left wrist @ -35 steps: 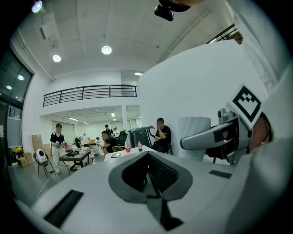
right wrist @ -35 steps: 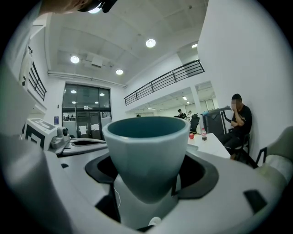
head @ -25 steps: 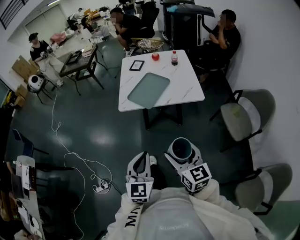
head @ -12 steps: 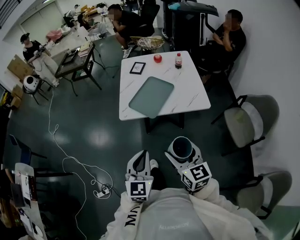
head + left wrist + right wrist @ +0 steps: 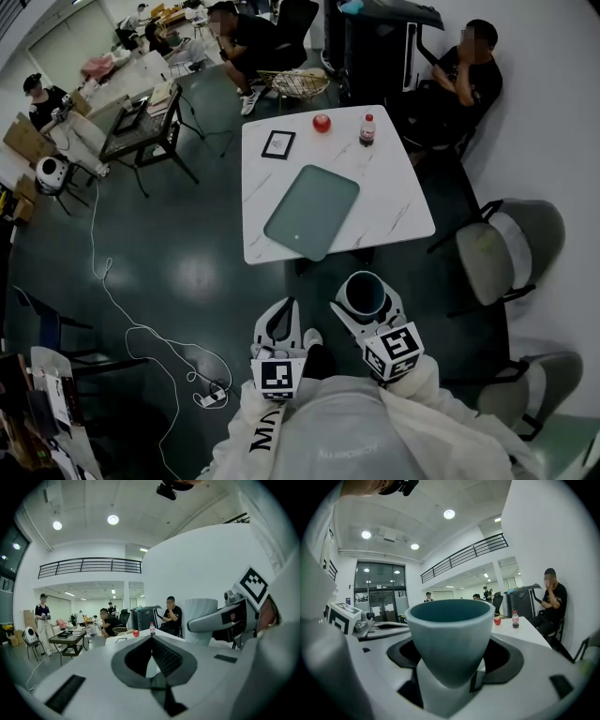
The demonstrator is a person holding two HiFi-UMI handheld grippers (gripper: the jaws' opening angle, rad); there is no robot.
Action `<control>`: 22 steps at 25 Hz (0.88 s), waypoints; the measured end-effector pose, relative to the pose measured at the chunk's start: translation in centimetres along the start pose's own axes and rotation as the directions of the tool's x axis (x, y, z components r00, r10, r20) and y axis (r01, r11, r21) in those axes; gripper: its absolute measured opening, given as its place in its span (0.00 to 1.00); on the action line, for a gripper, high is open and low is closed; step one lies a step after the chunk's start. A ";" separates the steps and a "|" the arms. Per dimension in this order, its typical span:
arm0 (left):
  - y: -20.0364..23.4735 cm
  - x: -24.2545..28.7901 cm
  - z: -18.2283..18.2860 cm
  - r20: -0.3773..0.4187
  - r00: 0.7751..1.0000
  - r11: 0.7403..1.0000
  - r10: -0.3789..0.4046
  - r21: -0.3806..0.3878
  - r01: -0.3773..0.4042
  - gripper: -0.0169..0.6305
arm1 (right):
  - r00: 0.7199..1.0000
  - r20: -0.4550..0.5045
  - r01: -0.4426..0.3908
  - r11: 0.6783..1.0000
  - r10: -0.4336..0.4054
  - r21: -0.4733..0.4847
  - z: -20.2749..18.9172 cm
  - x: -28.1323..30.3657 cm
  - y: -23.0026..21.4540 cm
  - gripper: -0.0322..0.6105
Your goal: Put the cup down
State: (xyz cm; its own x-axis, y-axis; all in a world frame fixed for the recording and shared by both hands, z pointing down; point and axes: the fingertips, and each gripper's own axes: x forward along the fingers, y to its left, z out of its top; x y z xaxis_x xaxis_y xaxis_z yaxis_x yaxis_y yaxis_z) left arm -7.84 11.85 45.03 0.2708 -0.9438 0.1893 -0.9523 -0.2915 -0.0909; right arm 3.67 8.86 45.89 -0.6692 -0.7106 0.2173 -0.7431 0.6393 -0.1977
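The right gripper (image 5: 367,309) has its jaws clamped on the tapered lower wall of the smooth, stiff, probably breakable teal ceramic-looking cup (image 5: 364,293), held upright short of the white marbled counter (image 5: 394,211), while the left gripper (image 5: 278,328) has its jaws pressed together, empty.

tray (image 5: 312,212) on table (image 5: 398,208), bottle (image 5: 367,130) behind

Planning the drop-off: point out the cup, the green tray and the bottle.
cup (image 5: 364,294), head view, its dark inside.
green tray (image 5: 312,212), head view, its middle.
bottle (image 5: 367,131), head view, its body.
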 end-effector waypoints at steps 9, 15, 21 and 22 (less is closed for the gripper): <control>5.8 6.4 0.1 -0.010 0.998 0.998 -0.054 0.010 0.054 0.04 | 0.999 -0.007 0.040 0.999 -0.040 0.014 1.5 7.3 -2.0 0.64; 8.6 9.0 0.0 -0.005 0.996 0.996 -0.093 0.012 0.093 0.04 | 0.997 -0.012 0.080 0.997 -0.080 0.019 1.8 10.5 -2.6 0.63; 10.7 9.7 -1.0 -0.015 0.994 0.994 -0.112 0.004 0.112 0.04 | 0.993 -0.024 0.120 0.993 -0.119 0.015 1.7 11.6 -2.4 0.64; 10.9 9.9 -1.1 -0.015 0.993 0.993 -0.114 0.002 0.114 0.04 | 0.992 -0.027 0.125 0.992 -0.124 0.015 1.7 11.7 -2.5 0.64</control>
State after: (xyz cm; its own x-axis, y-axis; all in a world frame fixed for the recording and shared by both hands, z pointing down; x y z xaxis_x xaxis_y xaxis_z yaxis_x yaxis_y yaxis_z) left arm -15.68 -0.45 47.01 0.3757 -0.9019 0.2132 -0.9148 -0.3977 -0.0704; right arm -2.30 -1.51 47.34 -0.5713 -0.7765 0.2658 -0.8208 0.5411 -0.1832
